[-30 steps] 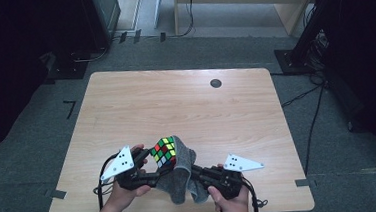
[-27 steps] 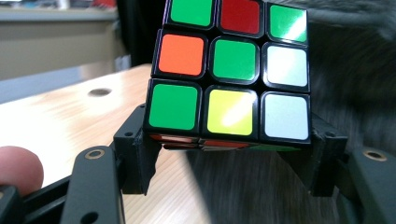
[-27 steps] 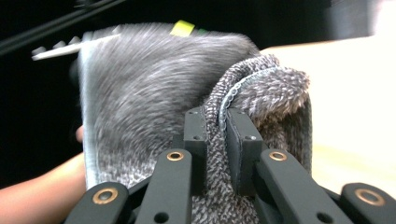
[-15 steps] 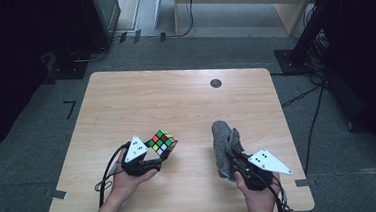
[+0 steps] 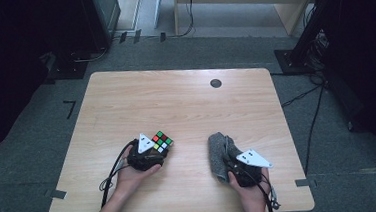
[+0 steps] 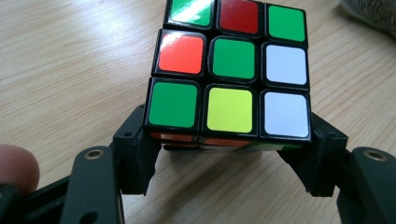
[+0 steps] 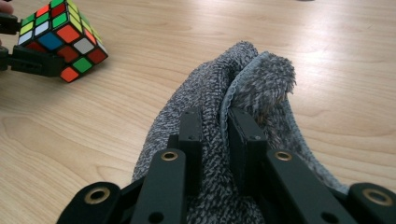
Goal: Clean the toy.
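Note:
A scrambled colour cube (image 5: 161, 141) (image 6: 229, 74) sits at the table's front left, and my left gripper (image 5: 151, 149) (image 6: 229, 154) is shut on its lower edge, one black jaw on each side. A grey fuzzy cloth (image 5: 221, 155) (image 7: 233, 121) lies bunched at the front right. Around a fold of that cloth my right gripper (image 5: 233, 167) (image 7: 219, 140) is shut, its jaws nearly together. The right gripper view also takes in the cube (image 7: 60, 37) held off to the upper left.
The wooden table (image 5: 175, 102) has a small dark round hole (image 5: 216, 83) near its far edge. Dark floor, cables and stands surround the table. A hand (image 5: 131, 177) holds each gripper from the near edge.
The two grippers have drawn apart: the cloth came off the cube and moved right with the right gripper, while the left gripper stays at the left with the cube.

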Demonstrator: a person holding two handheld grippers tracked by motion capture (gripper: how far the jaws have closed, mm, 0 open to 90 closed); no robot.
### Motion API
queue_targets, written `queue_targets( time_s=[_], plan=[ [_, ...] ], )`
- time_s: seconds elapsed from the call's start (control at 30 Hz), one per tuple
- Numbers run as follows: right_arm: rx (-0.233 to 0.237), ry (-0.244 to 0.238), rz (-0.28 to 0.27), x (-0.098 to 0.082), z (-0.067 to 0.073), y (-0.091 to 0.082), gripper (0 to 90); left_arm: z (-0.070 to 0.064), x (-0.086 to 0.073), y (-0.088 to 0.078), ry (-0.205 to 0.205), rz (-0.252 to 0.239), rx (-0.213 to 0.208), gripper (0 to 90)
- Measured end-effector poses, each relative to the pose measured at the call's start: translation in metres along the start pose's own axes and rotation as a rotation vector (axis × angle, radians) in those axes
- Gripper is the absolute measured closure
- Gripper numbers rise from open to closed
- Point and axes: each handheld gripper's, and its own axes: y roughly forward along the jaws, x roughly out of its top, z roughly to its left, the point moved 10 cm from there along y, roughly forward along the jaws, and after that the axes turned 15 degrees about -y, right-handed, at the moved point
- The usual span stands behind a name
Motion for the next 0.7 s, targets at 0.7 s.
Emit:
queue_targets(
  time_s=[0.7],
  plan=[
    [0.035,0.0,0.007,-0.003,0.012,0.007,75.7,0.001,-0.008,0.007,0.049,0.016,0.094,33.6]
  ],
)
